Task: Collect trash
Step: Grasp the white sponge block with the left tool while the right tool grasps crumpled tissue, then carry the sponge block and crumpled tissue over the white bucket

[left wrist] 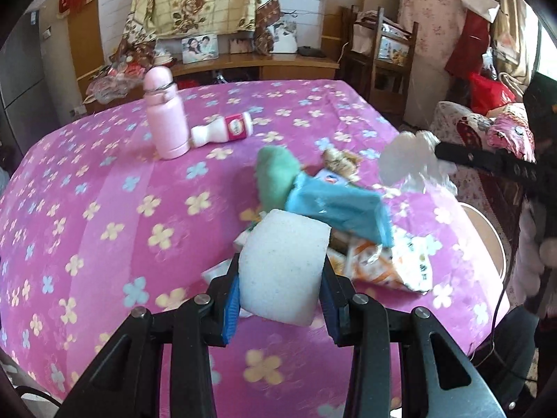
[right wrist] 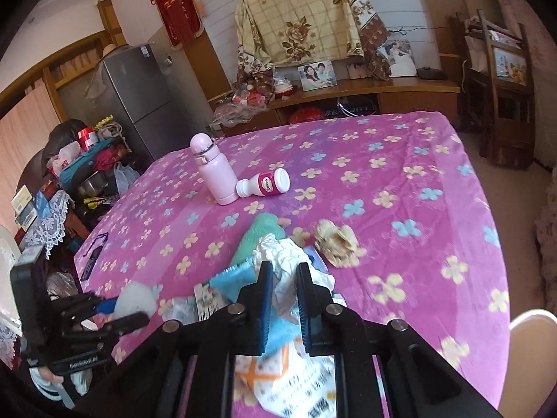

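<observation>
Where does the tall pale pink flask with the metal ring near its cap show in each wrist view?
Left wrist: pale pink flask stands upright upper left of centre on the pink flowered cloth.
Right wrist: flask stands upright left of centre, toward the far edge.
Shared landmark: the white bottle with a red label lying against its base.

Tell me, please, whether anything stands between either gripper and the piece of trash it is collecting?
Nothing visible does. The left gripper is already closed on the white foam block, and the right gripper is closed on the crumpled white tissue. The remaining wrappers lie below on the pink tablecloth.
</observation>
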`<state>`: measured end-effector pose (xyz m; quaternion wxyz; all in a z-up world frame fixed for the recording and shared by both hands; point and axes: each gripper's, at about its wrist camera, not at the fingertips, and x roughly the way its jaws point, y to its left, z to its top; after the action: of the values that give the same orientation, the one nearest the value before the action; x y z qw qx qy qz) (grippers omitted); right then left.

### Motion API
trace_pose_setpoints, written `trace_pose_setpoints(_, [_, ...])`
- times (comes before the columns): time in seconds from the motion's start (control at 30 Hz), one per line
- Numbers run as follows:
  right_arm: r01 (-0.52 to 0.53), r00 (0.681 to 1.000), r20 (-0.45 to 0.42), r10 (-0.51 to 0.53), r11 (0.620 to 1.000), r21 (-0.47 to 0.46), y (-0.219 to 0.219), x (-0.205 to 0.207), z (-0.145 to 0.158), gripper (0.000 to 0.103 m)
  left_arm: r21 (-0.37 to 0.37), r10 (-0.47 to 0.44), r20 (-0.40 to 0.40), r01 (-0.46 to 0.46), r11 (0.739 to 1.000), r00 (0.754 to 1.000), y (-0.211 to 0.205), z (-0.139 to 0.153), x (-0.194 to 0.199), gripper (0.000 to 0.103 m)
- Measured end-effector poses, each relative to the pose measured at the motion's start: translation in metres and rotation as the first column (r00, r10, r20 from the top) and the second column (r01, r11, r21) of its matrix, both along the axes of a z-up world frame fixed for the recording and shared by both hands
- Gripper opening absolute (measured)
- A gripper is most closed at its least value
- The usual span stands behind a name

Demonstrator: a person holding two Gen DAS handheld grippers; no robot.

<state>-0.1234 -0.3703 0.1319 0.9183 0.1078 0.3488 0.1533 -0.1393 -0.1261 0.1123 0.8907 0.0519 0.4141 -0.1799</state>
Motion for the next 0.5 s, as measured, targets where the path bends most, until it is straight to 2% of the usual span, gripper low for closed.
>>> trace_pose_setpoints(0.5, [0.128,0.991,0.03,-0.129,0.991,0.036,-0.071,-0.065,0.004,0.015,-0.005,-0.127,0.03,0.128,0.992,0.991,-0.093,0.017,-0.007,0.041])
